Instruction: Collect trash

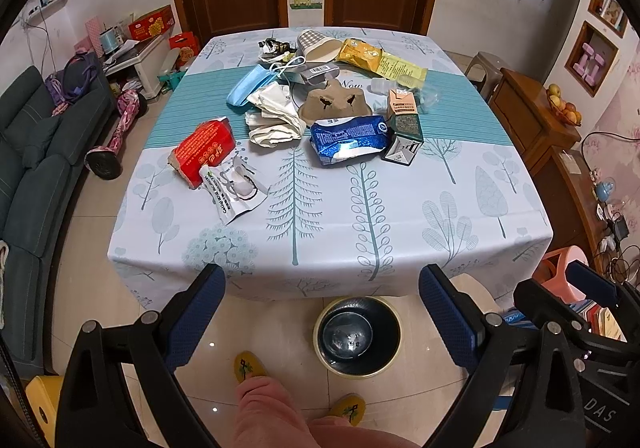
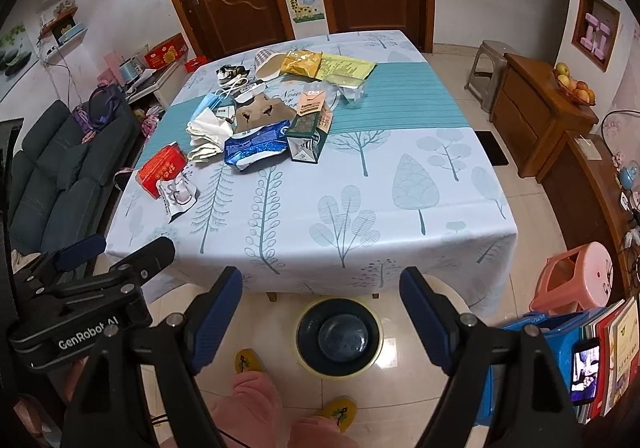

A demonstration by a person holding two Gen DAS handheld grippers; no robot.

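Both claws hang released and empty off the counter's (image 1: pixel 400 208) near edge: the left claw (image 1: pixel 322 288), the right claw (image 2: pixel 320 288). The trash (image 1: pixel 320 108) lies heaped toward the counter's far-left part, a red packet (image 1: pixel 204 152) nearest the left edge. A bin (image 1: pixel 357 335) stands on the floor below the near edge.

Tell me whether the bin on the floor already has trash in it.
No: the bin shows only its bare dark bottom, and the trash lies on the table.
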